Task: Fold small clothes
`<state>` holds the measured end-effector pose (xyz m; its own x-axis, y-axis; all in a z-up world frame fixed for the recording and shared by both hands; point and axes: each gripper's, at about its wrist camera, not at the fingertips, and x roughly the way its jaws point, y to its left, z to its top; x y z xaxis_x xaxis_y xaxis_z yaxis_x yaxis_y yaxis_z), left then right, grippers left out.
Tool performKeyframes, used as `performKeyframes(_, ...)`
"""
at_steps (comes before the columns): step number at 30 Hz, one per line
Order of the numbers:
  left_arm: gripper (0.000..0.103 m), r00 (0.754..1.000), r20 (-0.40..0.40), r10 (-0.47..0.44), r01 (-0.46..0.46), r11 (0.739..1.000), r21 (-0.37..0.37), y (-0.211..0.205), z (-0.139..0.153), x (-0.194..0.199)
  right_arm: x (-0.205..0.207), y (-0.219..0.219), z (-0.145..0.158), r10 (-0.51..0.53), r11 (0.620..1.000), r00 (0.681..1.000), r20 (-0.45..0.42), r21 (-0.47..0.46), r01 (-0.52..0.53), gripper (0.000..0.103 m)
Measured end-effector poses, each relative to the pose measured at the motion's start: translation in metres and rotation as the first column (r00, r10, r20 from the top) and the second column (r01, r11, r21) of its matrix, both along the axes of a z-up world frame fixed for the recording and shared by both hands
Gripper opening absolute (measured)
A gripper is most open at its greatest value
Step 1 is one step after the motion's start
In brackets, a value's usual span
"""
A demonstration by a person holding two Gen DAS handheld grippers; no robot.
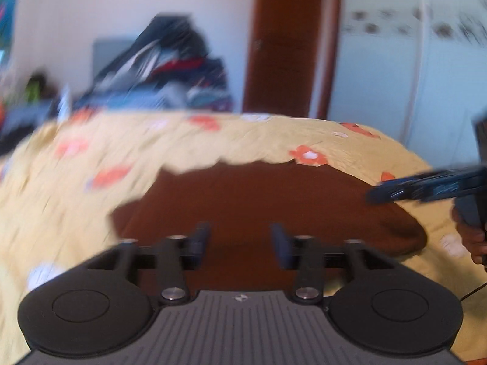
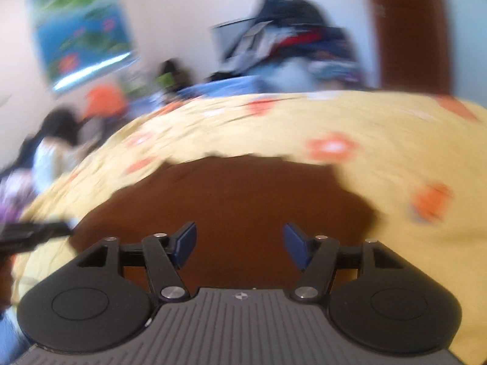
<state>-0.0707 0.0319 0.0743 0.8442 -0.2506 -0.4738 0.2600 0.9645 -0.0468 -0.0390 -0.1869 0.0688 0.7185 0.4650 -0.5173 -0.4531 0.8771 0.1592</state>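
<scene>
A brown garment lies flat on the yellow flowered bedspread, its far edge ragged in outline. My left gripper hovers over its near part, open, with nothing between the blue pads. In the right wrist view the same brown garment fills the middle. My right gripper hangs above it, open and empty. The right gripper's blue fingers also show at the right edge of the left wrist view, held by a hand. Both views are blurred.
A heap of dark and striped clothes is piled behind the bed. A brown door and a pale wardrobe stand at the back right. More clothes lie off the bed's left side, under a blue poster.
</scene>
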Motion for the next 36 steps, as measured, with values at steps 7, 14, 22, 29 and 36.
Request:
performKeyframes(7,0.068,0.989,-0.144,-0.031,0.057,0.982,0.178,-0.022,-0.062,0.03,-0.012,0.067,-0.061,0.099,0.932,0.994,0.051,-0.354,-0.075,0.066)
performKeyframes(14,0.068,0.984,-0.177,-0.037,0.057,0.992,0.113,-0.01,-0.038,0.038,-0.007,0.049,-0.045,0.102,0.955,0.994,-0.027,-0.278,-0.105,0.077)
performKeyframes(22,0.07,0.992,-0.121,-0.031,0.039,0.997,0.069,-0.008,-0.016,0.121,0.067,0.017,0.006,-0.034,0.996,0.998,0.045,-0.085,0.038,0.101)
performKeyframes(29,0.081,0.983,-0.175,0.062,-0.045,0.994,0.1,0.001,-0.068,0.162,0.131,0.006,-0.066,-0.121,0.978,0.992,-0.023,-0.175,0.115,0.103)
performKeyframes(36,0.083,0.982,-0.169,0.083,-0.069,0.993,0.092,0.001,-0.067,0.16,0.14,0.019,-0.063,-0.186,0.964,0.982,-0.037,-0.2,0.175,0.099)
